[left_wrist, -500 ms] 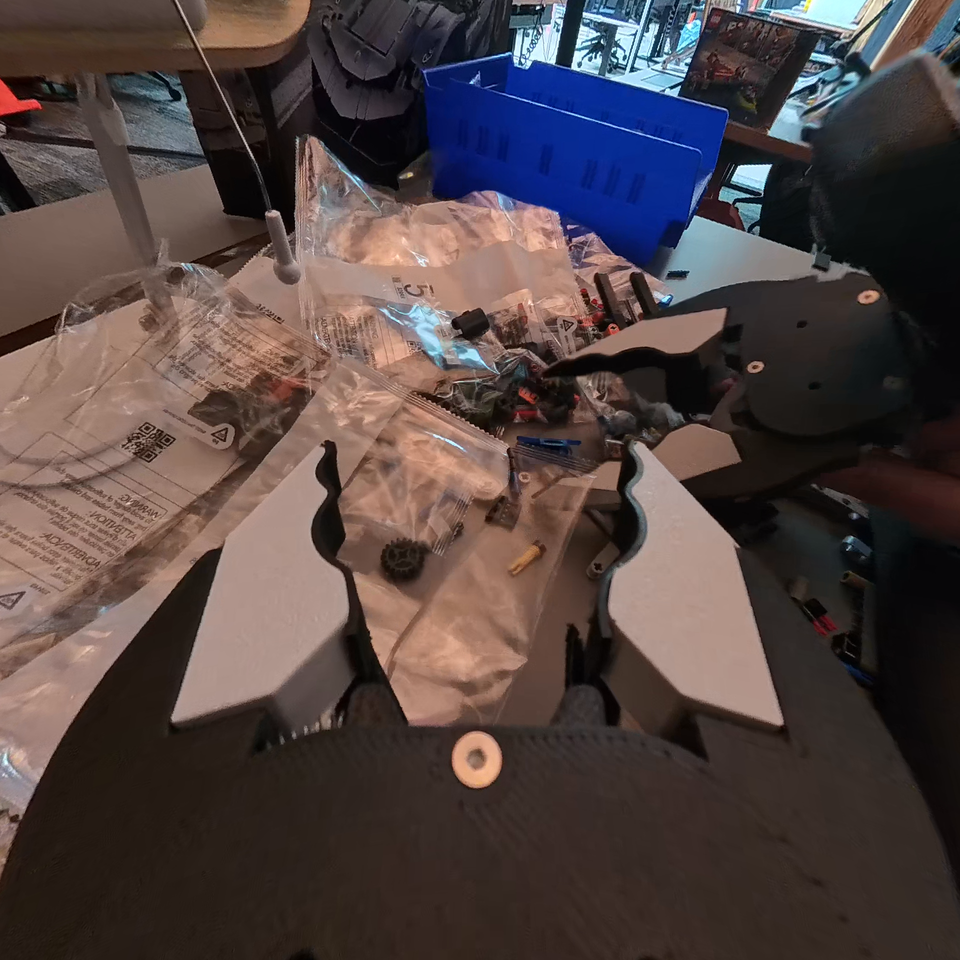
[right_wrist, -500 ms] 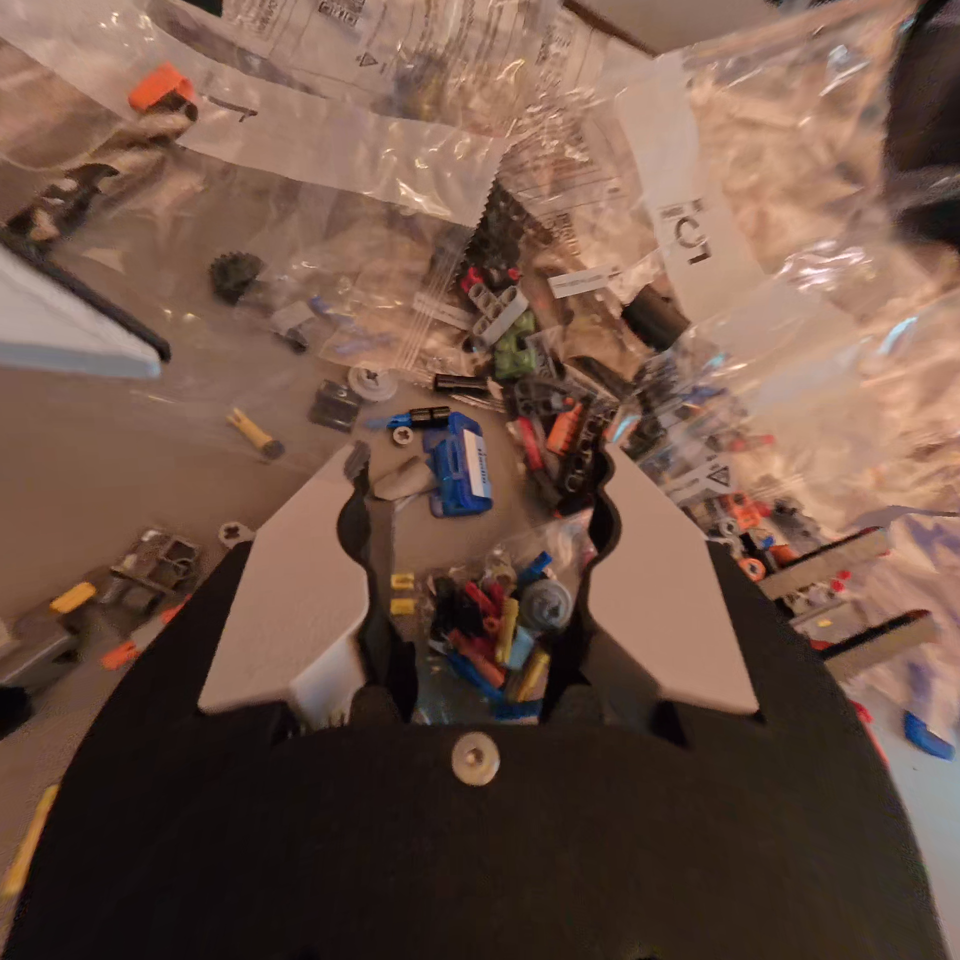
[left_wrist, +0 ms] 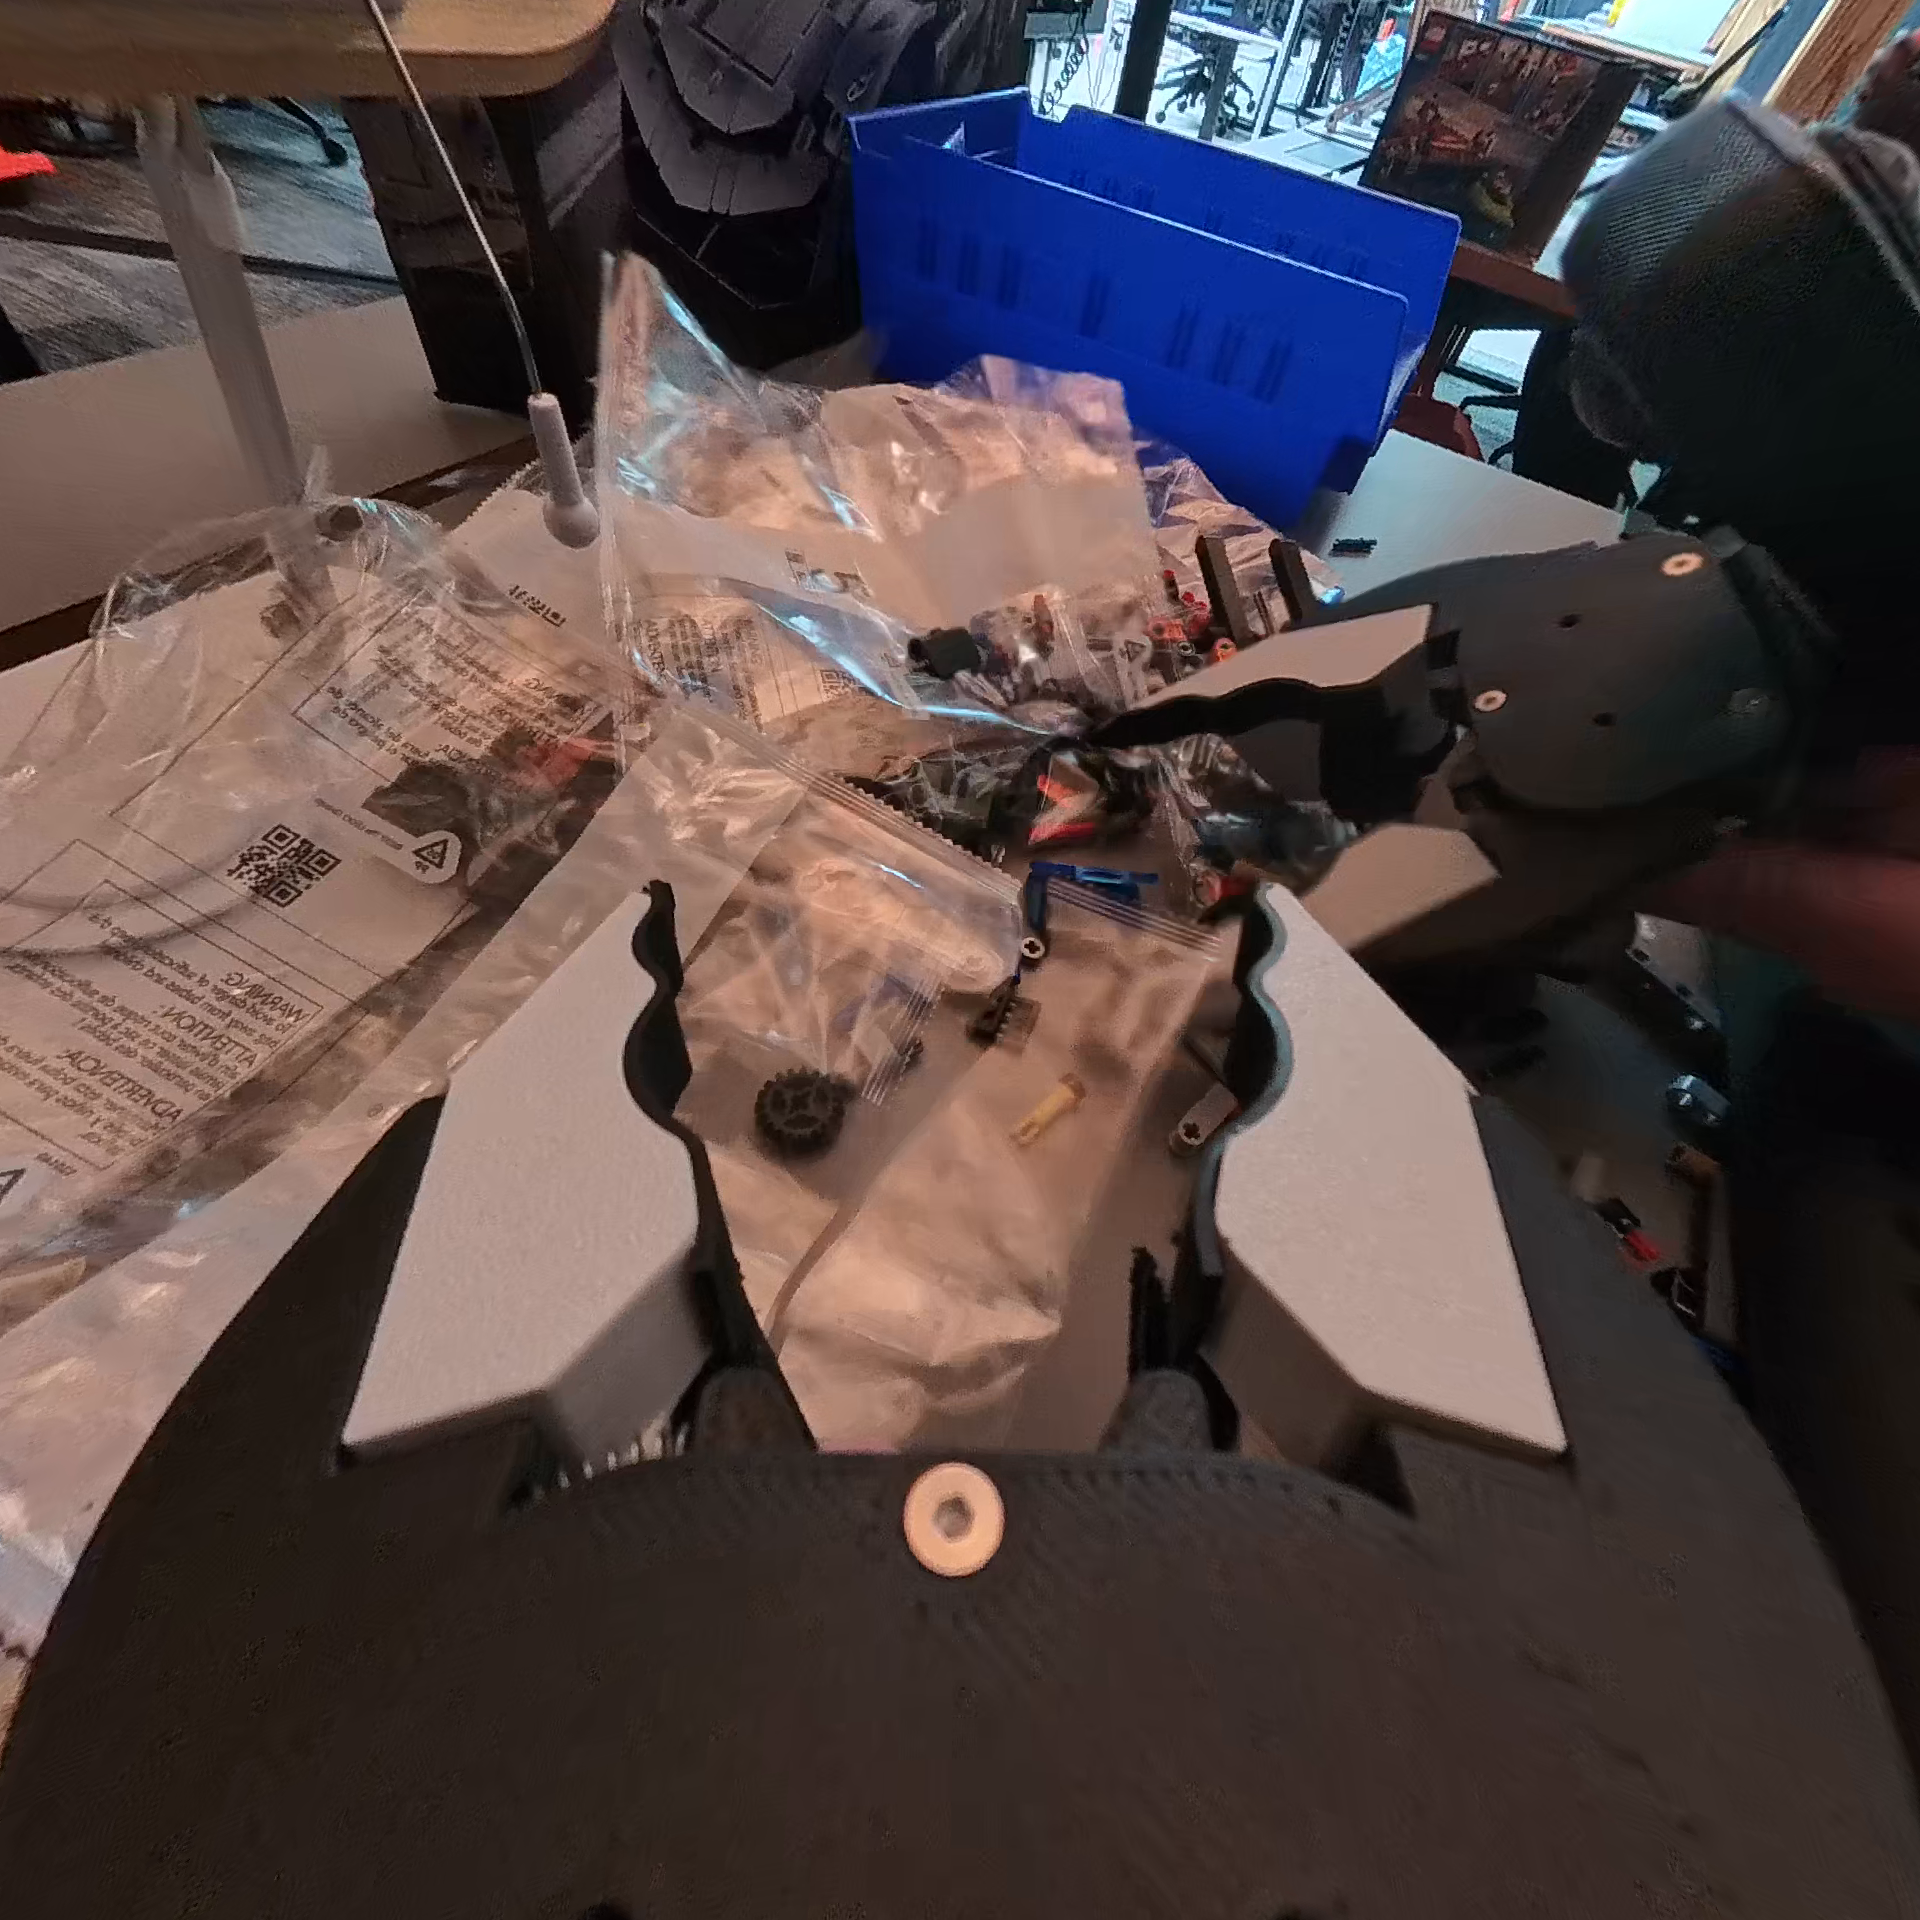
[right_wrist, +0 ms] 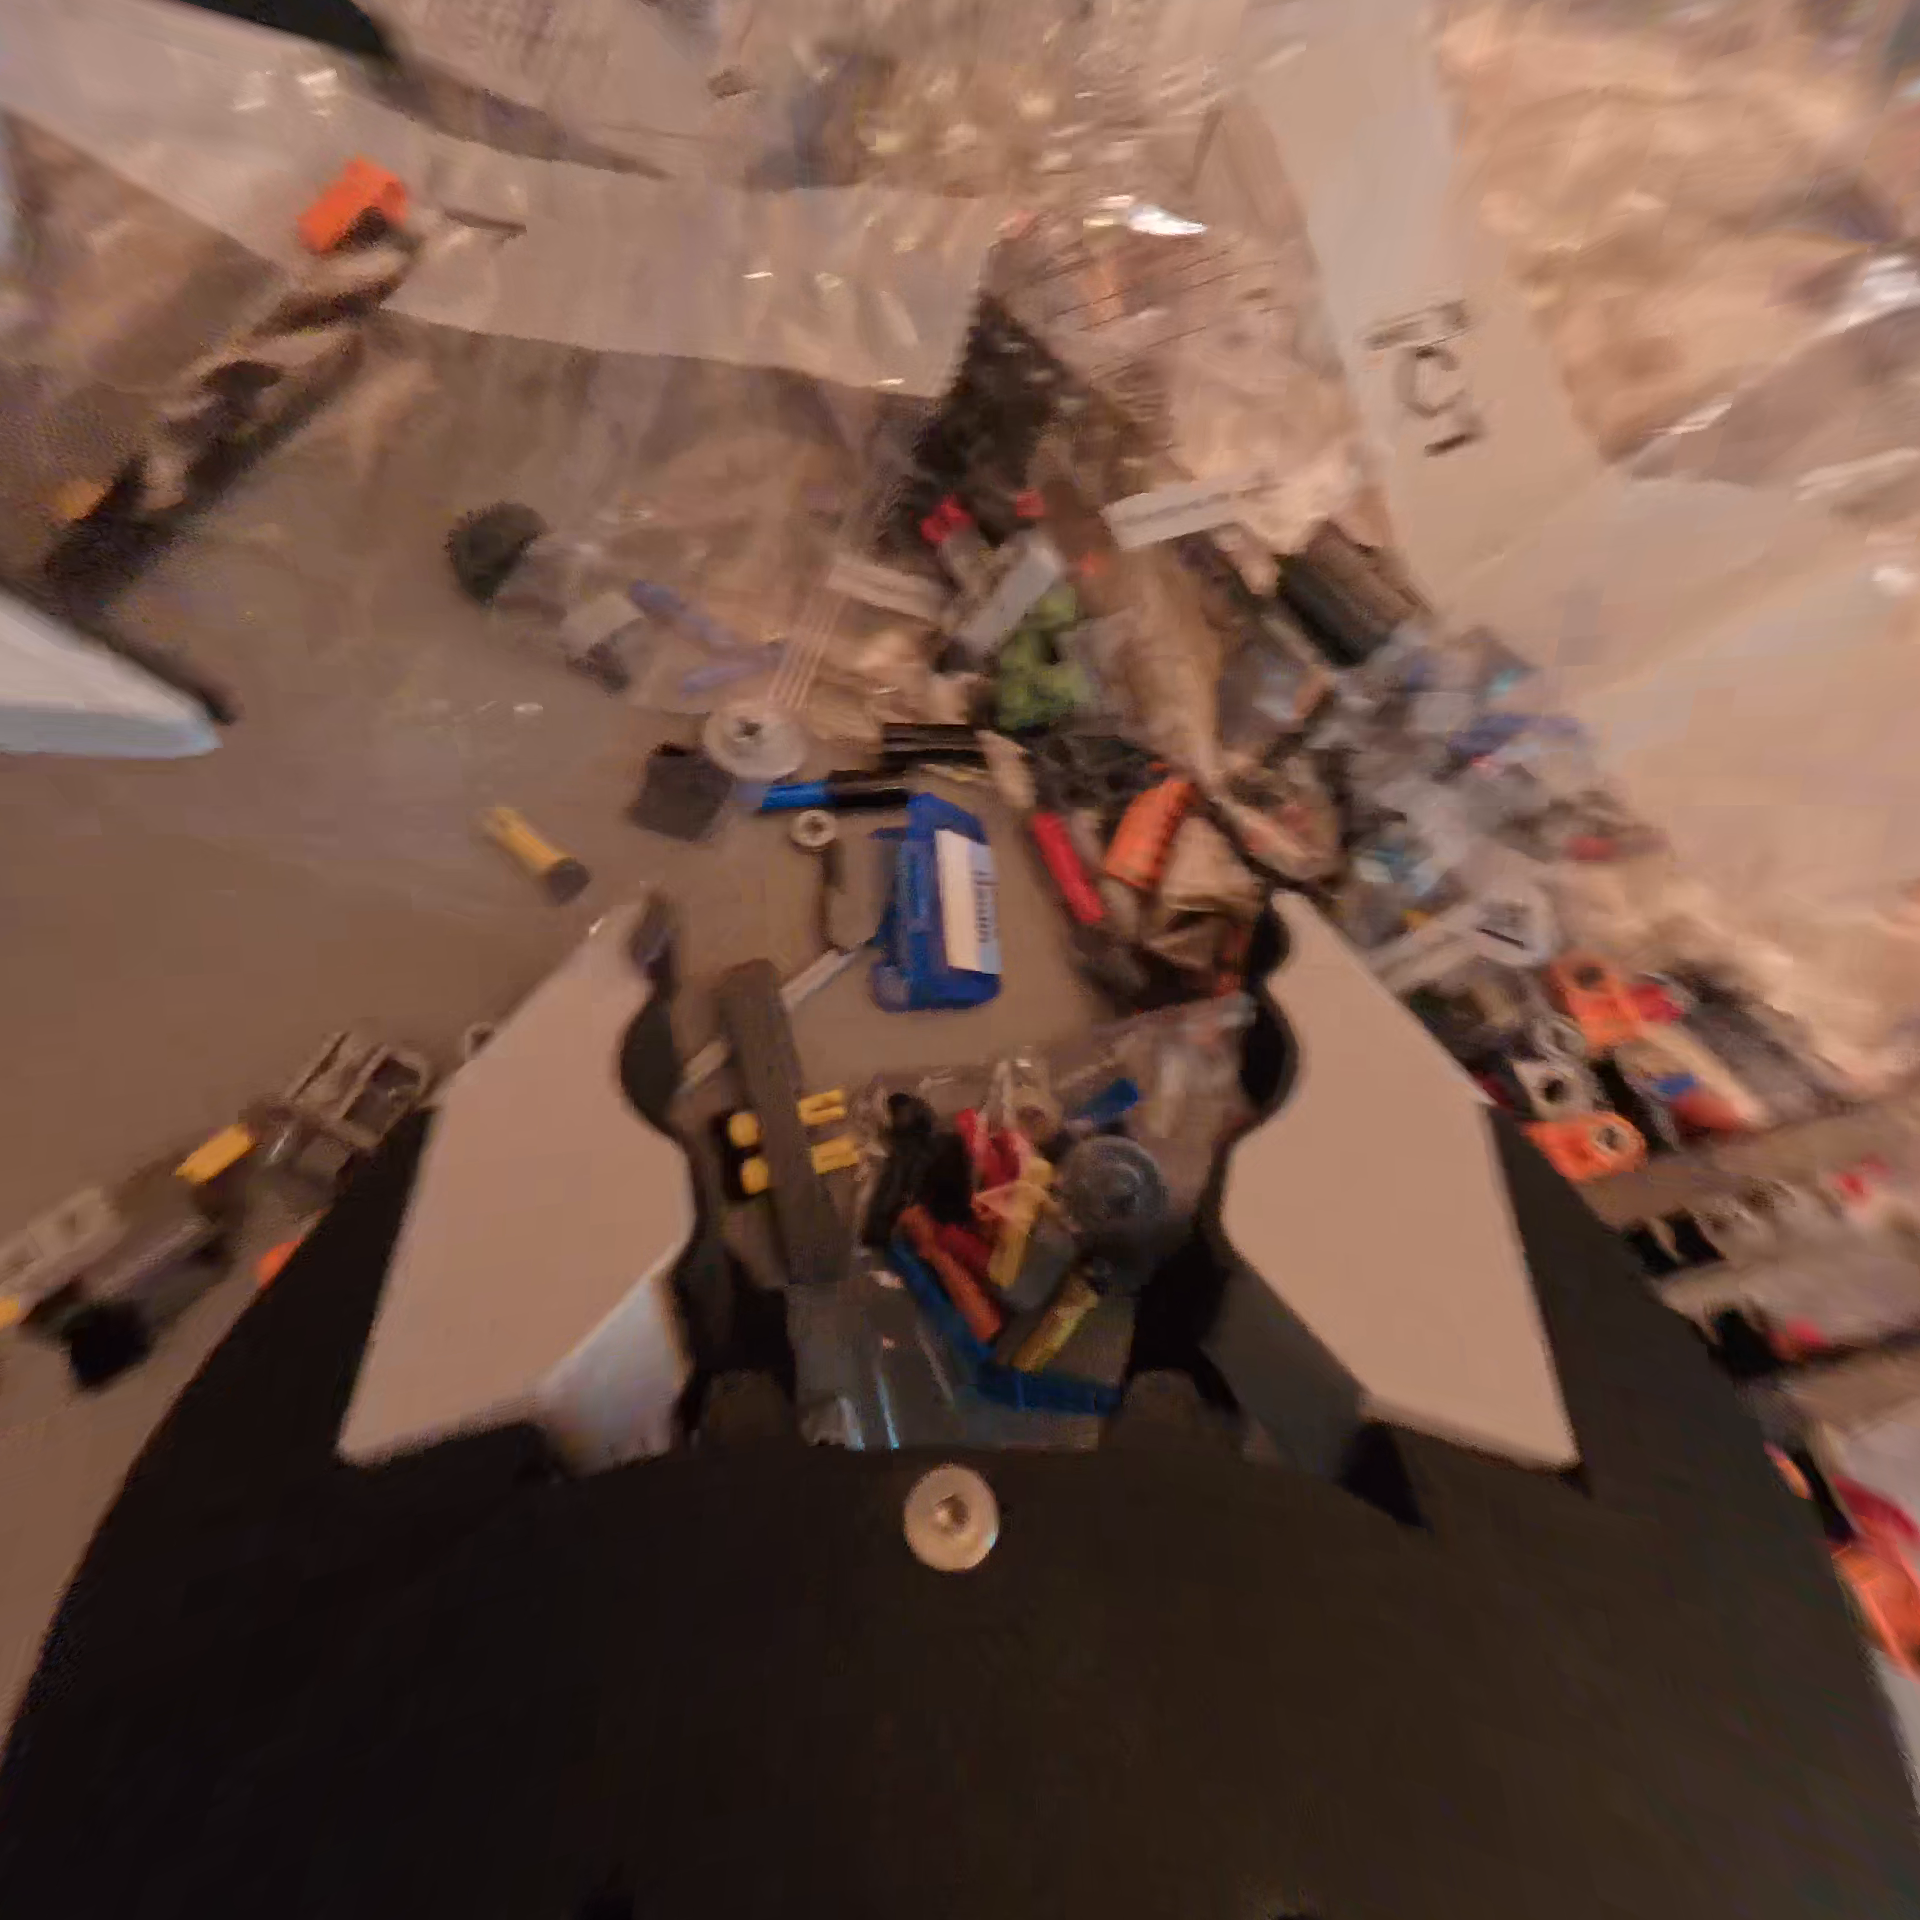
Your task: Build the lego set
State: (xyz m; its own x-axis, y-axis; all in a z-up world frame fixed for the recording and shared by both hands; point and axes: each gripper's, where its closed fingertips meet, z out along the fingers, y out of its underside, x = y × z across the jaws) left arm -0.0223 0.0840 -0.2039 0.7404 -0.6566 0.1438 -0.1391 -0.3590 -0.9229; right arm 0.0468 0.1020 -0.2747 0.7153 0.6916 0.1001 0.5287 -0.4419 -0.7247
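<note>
Grey tabletop (left_wrist: 156,436), cluttered with clear plastic bags and loose lego pieces; office space behind, upper frame.

Near: left gripper (left_wrist: 951,935) fills the lower half of the left wrist view, jaws spread wide, holding nothing. Between them, low centre, lies a crumpled clear bag (left_wrist: 914,1299) with a black gear (left_wrist: 800,1112) on it. Just right of the gear, on bare table, a small yellow pin (left_wrist: 1049,1109), long axis running lower left to upper right.

Mid: right gripper (right_wrist: 956,925), in its own blurred view, also has jaws apart and nothing clamped. A small bag of mixed coloured pins (right_wrist: 997,1226) sits in the gap near the base, with a dark grey beam (right_wrist: 774,1122) at its left, running roughly along the fingers. Contact with the pads cannot be told through the blur. Ahead of the tips, centre frame, a blue piece with a white sticker (right_wrist: 940,904), long axis also roughly along the fingers.

Relation that matters: in the left wrist view the right gripper (left_wrist: 1226,790) enters from the right edge, pointing left, tips over the heap of loose pieces (left_wrist: 1049,800). It looks the nearer tool to that heap and to the blue piece; the left one is nearer the gear and pin.

Far: printed parts bags (left_wrist: 312,790) at left, blue bin (left_wrist: 1143,291) upper centre, set's box (left_wrist: 1496,125) upper right.

Judgement: sorting stage, nothing visibly assembled.
</note>
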